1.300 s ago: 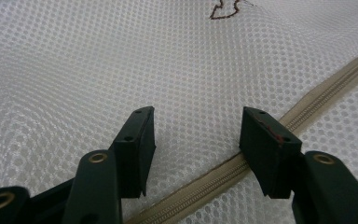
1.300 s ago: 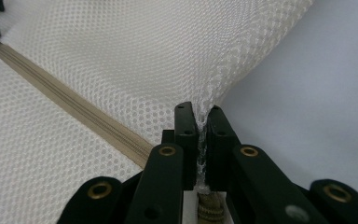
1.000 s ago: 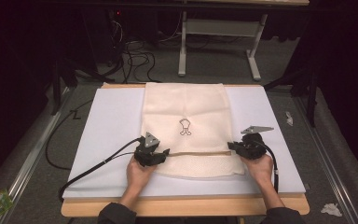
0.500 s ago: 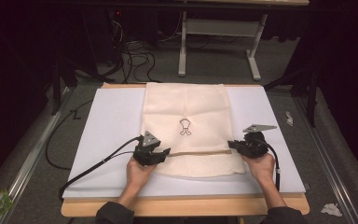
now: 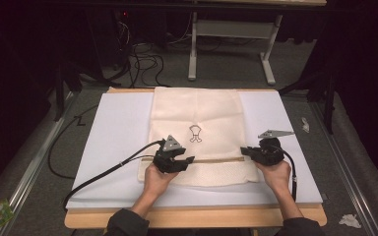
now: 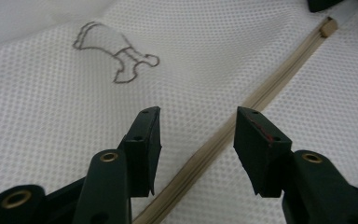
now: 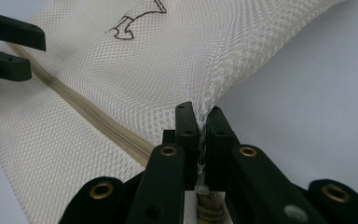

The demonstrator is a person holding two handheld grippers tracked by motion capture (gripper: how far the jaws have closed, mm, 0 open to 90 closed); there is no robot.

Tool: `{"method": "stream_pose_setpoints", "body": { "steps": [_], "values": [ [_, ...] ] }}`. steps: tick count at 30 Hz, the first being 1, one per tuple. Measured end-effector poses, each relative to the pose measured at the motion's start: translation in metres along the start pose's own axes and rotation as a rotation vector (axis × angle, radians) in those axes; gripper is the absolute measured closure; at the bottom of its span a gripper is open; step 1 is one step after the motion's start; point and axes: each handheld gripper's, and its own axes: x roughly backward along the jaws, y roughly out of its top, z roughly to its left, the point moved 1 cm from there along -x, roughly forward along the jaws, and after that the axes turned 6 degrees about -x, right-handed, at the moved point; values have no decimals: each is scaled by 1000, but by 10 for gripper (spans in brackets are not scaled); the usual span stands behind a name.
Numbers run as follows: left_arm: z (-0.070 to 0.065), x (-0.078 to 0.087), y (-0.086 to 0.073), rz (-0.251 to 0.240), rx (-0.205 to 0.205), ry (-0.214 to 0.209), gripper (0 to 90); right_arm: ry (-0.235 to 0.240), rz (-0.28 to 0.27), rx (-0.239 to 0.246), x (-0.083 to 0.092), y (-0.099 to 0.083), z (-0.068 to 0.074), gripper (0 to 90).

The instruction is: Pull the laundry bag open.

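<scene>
A cream mesh bag [image 5: 197, 113] lies flat on a white board [image 5: 113, 137], with a tan zipper [image 5: 216, 160] running across its near part and a small dark outline drawing [image 5: 195, 133] above it. My left gripper [image 5: 188, 160] hovers over the zipper [image 6: 261, 95] near the bag's left side. Its jaws have just been closing but stand open [image 6: 198, 123], with nothing pinched between them. My right gripper [image 5: 246, 151] is shut on the mesh bag's right edge [image 7: 200, 116], at the zipper's end, and the net [image 7: 168, 56] puckers up into its jaws.
The board rests on a wooden table whose front edge [image 5: 192, 216] faces the person. Black cables [image 5: 103, 172] trail left from my left gripper. Beyond the table are desk legs [image 5: 193, 54] and floor cables. A crumpled scrap [image 5: 349, 220] lies on the floor.
My left gripper has lifted a little and shifted right along the zipper, its jaws standing narrower than before. The right gripper and the bag have stayed put.
</scene>
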Motion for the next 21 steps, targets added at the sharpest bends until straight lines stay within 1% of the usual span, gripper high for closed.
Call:
{"method": "stream_pose_setpoints", "body": {
  "steps": [4, 5, 8, 10, 13, 15, 16, 18, 19, 21],
  "values": [
    [-10, -9, 10, 12, -21, -30, 522, 4, -8, -5, 0, 0, 0, 876],
    [-12, -10, 13, 10, -19, -40, 520, 5, -10, -3, 0, 0, -1, 876],
    [-16, -11, 16, -1, -18, -50, 507, 6, -9, -6, 0, 0, -1, 877],
    [-20, -13, 21, -5, -29, -60, 505, 8, -11, -8, 0, 0, -1, 877],
    [-24, -15, 25, -4, -41, -62, 510, 13, -14, -13, 0, 0, -1, 877],
    [-30, -18, 28, -9, -48, -73, 516, 15, -16, -14, 0, 0, -1, 877],
    [-32, -20, 29, -6, -59, -78, 527, 17, -15, -11, 0, 0, -1, 877],
    [-34, -21, 30, -7, -61, -83, 538, 19, -16, -16, 0, 0, -1, 877],
    [-37, -24, 31, -5, -62, -99, 548, 21, -17, -17, 0, 0, -1, 877],
    [-39, -25, 32, -7, -62, -103, 555, 22, -19, -16, 0, 0, -1, 877]
  ]
}}
